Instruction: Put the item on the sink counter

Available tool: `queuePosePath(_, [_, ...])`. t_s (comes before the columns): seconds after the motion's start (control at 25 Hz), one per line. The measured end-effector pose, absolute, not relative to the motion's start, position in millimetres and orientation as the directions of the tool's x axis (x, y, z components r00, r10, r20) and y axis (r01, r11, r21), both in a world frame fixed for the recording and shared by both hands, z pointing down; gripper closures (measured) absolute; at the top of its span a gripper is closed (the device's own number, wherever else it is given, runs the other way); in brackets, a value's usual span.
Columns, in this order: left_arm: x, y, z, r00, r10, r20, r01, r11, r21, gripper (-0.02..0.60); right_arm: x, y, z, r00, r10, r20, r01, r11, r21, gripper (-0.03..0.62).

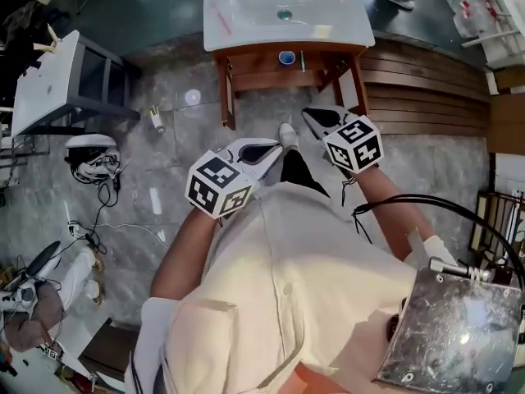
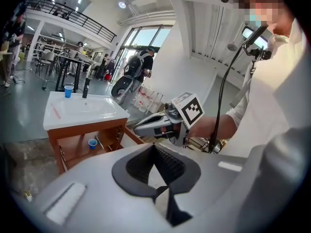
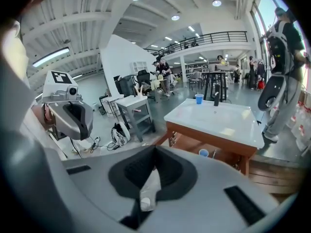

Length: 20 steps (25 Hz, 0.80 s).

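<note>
Blue cup on white sink counter

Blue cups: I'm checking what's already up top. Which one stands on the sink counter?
The blue cup beside the dark faucet, on the white counter; the other blue cup sits lower, on the wooden shelf beneath it.

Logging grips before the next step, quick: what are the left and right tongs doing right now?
Left tongs: closed, holding nothing.
Right tongs: closed, holding nothing.
</note>
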<state>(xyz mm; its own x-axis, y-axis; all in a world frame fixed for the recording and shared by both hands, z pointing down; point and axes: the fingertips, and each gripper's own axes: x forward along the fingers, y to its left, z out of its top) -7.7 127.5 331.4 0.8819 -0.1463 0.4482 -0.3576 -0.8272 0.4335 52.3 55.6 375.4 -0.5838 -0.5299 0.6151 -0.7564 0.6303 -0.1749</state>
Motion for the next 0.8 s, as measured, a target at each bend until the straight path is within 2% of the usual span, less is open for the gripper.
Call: queuePosePath(0.8, [-19, 140, 341, 0.861, -0.181, 0.474, -0.404, -0.811, 0.423, 0.577, 30, 81, 367, -0.633, -0.509, 0.583, -0.712, 0.679, -0.181, 0.589])
